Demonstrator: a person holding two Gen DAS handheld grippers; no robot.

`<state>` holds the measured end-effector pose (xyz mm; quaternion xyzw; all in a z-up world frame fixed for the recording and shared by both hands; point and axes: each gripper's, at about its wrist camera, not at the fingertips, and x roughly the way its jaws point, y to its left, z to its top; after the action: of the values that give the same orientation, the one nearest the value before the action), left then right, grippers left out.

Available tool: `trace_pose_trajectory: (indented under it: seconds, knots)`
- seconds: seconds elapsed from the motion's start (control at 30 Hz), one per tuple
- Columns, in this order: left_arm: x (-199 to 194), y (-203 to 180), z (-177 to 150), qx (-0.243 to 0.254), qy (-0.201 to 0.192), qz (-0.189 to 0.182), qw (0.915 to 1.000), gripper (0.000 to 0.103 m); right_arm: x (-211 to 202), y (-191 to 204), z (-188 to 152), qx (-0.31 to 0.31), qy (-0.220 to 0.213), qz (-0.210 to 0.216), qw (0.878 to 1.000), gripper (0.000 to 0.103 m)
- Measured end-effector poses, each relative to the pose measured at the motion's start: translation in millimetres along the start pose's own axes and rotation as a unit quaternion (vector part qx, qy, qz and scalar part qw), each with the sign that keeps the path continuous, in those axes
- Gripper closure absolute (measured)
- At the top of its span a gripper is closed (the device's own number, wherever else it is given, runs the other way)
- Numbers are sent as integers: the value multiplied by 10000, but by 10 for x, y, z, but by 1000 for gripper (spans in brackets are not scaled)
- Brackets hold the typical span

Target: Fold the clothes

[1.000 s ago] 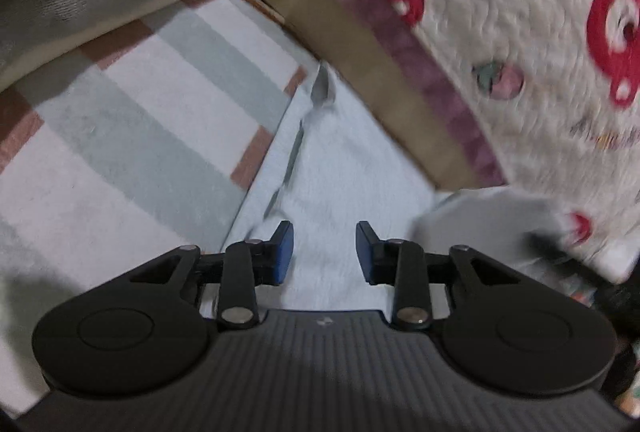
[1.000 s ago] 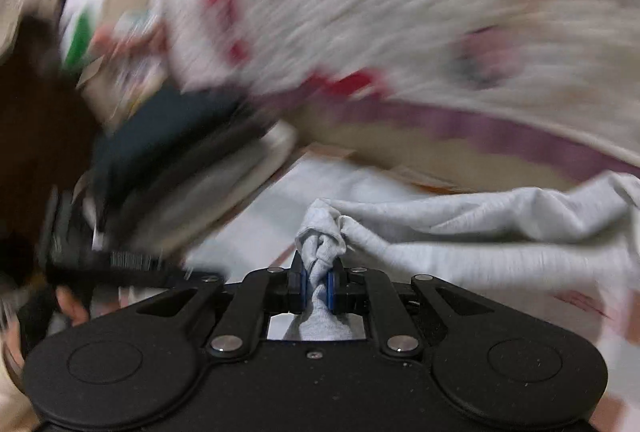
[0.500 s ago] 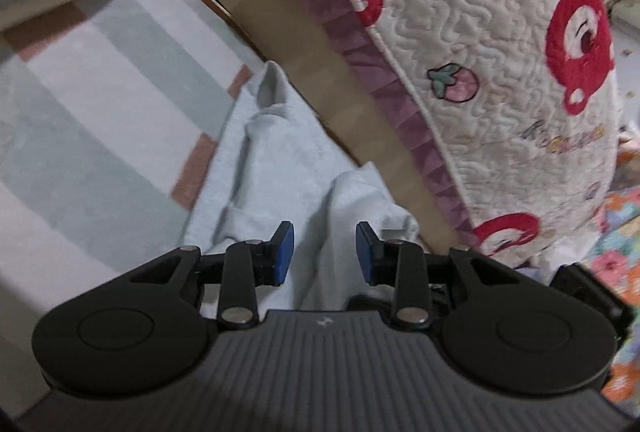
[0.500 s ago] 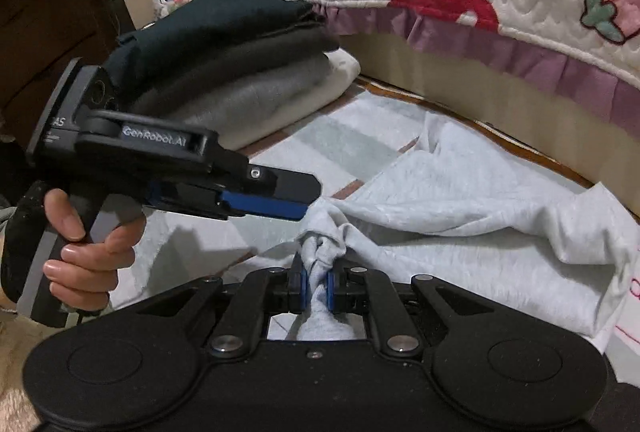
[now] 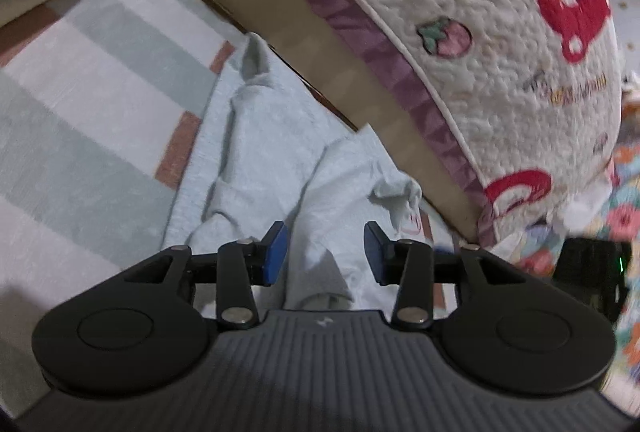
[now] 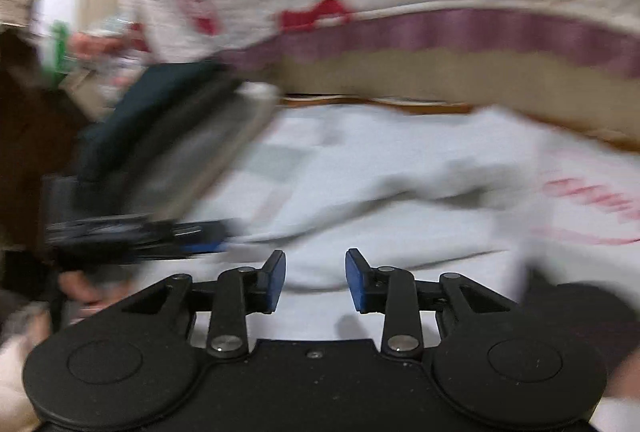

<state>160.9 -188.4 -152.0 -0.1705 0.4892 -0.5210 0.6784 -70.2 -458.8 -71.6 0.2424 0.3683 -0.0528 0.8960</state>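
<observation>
A light grey garment (image 5: pixel 276 136) lies rumpled on the striped mat beside the bed; it also shows in the right wrist view (image 6: pixel 400 200), blurred, with red print at its right. My left gripper (image 5: pixel 325 252) is open just above a raised fold of the garment, holding nothing. My right gripper (image 6: pixel 315 274) is open and empty over the garment. The left gripper's body (image 6: pixel 136 232) shows blurred at the left of the right wrist view.
A striped mat (image 5: pixel 80 92) covers the floor. A bed with a quilted cover (image 5: pixel 500 32) and purple trim runs along the far side. A stack of folded clothes (image 6: pixel 172 136) sits at the left. Colourful items (image 5: pixel 624 192) lie at the right.
My right gripper has opened and let go of the bunched grey garment, which now lies on the mat. My left gripper has shifted further over the garment, still open.
</observation>
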Motion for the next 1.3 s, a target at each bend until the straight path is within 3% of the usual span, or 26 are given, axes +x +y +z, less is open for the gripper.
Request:
trace_pose_trajectory:
  seconds: [0.1, 0.2, 0.3, 0.47, 0.5, 0.53, 0.57, 0.63, 0.73, 0.87, 1.0, 1.17, 1.23, 1.3]
  knots:
    - [-21, -113, -34, 270, 71, 58, 9996, 60, 39, -199, 162, -323, 311, -624, 9970, 56]
    - [-56, -304, -96, 859, 78, 226, 9960, 53, 196, -379, 170, -323, 491, -825, 9949, 55]
    - [34, -492, -206, 1635, 232, 683, 9839, 48, 319, -529, 105, -79, 323, -823, 9961, 54]
    - [359, -532, -347, 2260, 552, 1419, 9621, 47, 496, -782, 143, 469, -102, -1001, 9938, 51]
    - [394, -512, -358, 2281, 545, 1471, 9609, 47, 524, -820, 183, 526, -130, -1018, 9933, 71]
    - [418, -490, -365, 2272, 521, 1490, 9610, 50, 529, -825, 257, 470, -151, -969, 9941, 96]
    - [417, -466, -368, 2231, 499, 1460, 9625, 52, 513, -795, 362, 379, -182, -851, 9955, 96]
    - [384, -455, -376, 2188, 531, 1372, 9646, 81, 449, -683, 631, 214, -270, -565, 9978, 97]
    - [249, -442, -389, 2063, 548, 1194, 9696, 91, 476, -493, 1127, 170, -74, -305, 9994, 97]
    - [118, -456, -430, 2102, 481, 1053, 9708, 93, 817, -312, 1715, 802, 881, -406, 9920, 96]
    - [119, -383, -457, 1937, 522, 1108, 9734, 93, 1188, -151, 1969, 1155, 1093, -555, 9857, 96]
    - [85, -216, -425, 1384, 580, 934, 9842, 93, 1605, -199, 1929, 1955, 1181, -148, 9735, 92]
    - [52, -149, -386, 1060, 555, 684, 9905, 93, 1773, -202, 1829, 1972, 1330, 31, 9713, 85]
    - [15, -103, -357, 845, 438, 565, 9939, 93, 1863, -153, 1734, 1846, 1327, 81, 9738, 85]
